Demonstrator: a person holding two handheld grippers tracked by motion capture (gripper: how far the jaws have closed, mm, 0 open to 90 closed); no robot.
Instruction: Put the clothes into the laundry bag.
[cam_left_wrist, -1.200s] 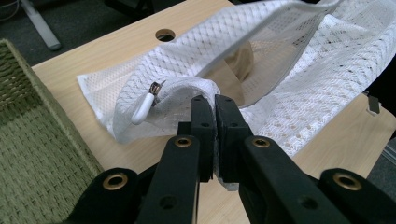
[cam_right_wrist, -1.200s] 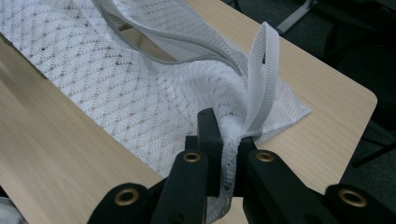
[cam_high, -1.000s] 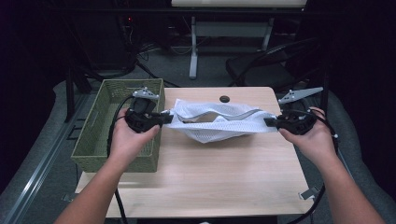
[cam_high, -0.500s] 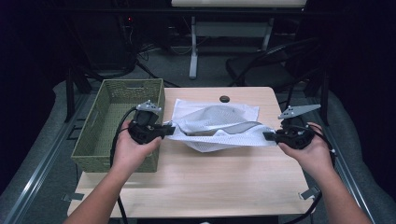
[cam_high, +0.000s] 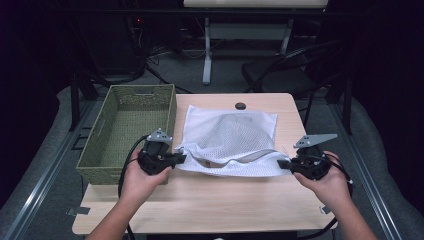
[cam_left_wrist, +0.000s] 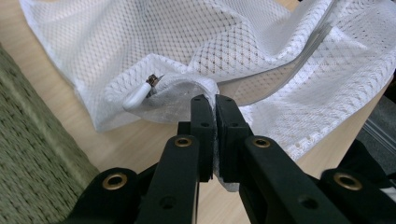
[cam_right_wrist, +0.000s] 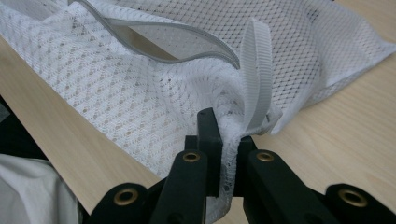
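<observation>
The white mesh bag (cam_high: 230, 142) lies spread on the counter (cam_high: 210, 200) beside the green basket (cam_high: 131, 130), its near edge gaping open. Laying it flat looks nearly finished; release remains. Left tongs (cam_high: 181, 158) and right tongs (cam_high: 281, 164) each pinch a near corner, hands low and level.

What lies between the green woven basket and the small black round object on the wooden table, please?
In the high view, the white mesh laundry bag's far left corner and bare wooden table lie between the green woven basket and small black round object.
</observation>
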